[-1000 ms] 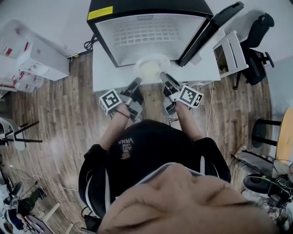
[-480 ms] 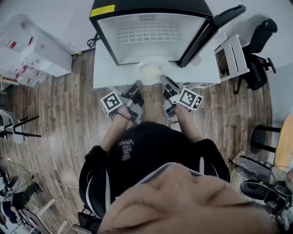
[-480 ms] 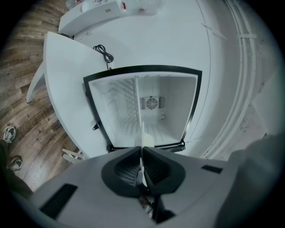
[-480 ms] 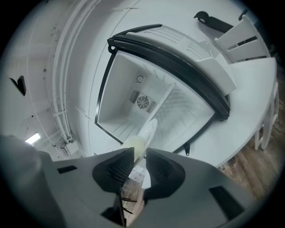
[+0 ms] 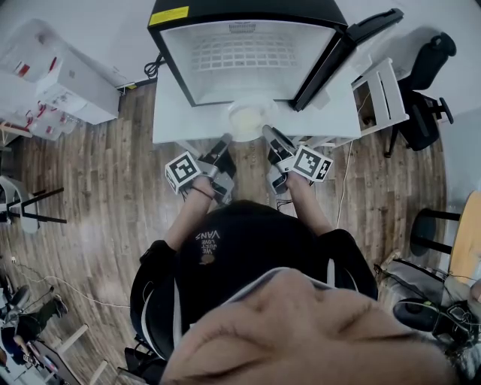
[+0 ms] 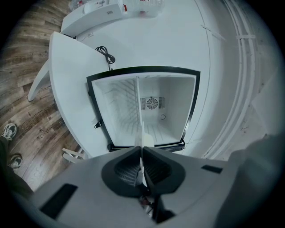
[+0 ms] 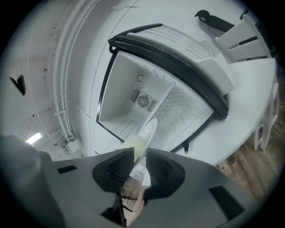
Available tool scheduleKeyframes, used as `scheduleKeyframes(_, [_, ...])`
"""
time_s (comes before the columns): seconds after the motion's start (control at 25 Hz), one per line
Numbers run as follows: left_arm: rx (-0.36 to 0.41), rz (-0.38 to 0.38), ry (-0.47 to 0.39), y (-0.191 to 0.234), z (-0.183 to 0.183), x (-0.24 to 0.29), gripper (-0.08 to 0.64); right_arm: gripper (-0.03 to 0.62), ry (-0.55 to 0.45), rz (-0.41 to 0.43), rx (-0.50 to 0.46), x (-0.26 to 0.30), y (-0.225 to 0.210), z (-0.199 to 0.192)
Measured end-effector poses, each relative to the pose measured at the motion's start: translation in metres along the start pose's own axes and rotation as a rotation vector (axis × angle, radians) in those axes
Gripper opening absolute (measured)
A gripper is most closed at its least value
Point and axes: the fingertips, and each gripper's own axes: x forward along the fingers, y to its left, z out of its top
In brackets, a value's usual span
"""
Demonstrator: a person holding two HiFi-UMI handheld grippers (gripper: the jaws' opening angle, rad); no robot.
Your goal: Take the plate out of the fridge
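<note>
While left gripper (image 5: 225, 140) pinches plate (image 5: 246, 119), fridge (image 5: 248, 10) open

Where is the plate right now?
In the head view the plate is just outside the open fridge, held between the left gripper and right gripper.

"VANS" logo (image 5: 208, 234), seen upside down, on the person's black shirt (image 5: 259, 252)

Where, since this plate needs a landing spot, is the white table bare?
The white table has two bare patches: left of the plate, by the fridge, and right of it, by the open fridge door. The middle is crowded: left gripper and right gripper clamp the plate.
</note>
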Motion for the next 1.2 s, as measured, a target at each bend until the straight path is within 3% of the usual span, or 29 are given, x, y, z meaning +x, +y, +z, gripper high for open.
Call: scheduleKeyframes(1.2, [0.001,0.013,-0.014,0.0036,-0.0037,-0.0056,0.03,0.086,0.017,0.0,-0.014,-0.0043,0.0011,-0.0048])
